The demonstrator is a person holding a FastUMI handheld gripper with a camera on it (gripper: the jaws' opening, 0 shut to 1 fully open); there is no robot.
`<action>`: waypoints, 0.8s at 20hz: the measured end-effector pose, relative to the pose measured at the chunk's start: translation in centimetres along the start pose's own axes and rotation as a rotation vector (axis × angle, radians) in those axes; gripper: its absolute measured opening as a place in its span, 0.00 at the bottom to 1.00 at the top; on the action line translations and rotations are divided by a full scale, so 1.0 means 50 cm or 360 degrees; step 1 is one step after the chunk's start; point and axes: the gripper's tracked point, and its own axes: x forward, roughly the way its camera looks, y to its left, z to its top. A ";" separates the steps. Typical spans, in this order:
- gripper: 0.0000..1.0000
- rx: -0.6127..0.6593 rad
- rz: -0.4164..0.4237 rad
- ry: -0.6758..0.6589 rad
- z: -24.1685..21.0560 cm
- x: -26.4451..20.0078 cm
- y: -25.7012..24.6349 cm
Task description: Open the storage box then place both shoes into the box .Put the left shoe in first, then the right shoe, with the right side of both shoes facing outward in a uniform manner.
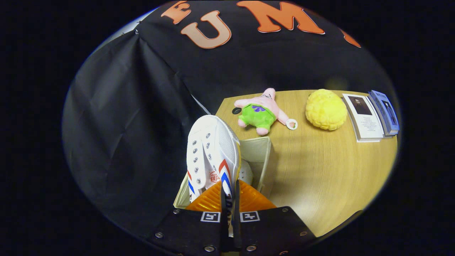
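White shoe (pixel 213 149) is hanging over the open box (pixel 261 153), pinched at its heel by the closed gripper (pixel 229 209), while another shoe (pixel 246 173) is already lying inside.

Black cloth wall (pixel 117 117) (creased) behind; light wooden table (pixel 330 167) below.

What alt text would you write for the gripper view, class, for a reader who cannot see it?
The gripper, its orange fingers shut on a white shoe, holds it over an open beige storage box where another shoe lies. Beyond, on the wooden table, lie a pink plush star, a yellow ball and books.
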 end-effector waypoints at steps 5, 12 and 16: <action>0.16 -0.0097 -0.0041 0.0102 -0.040 0.069 0.028; 0.59 -0.0022 0.0059 -0.0175 0.060 -0.003 0.017; 0.85 -0.0058 -0.0007 -0.0422 0.133 -0.111 -0.036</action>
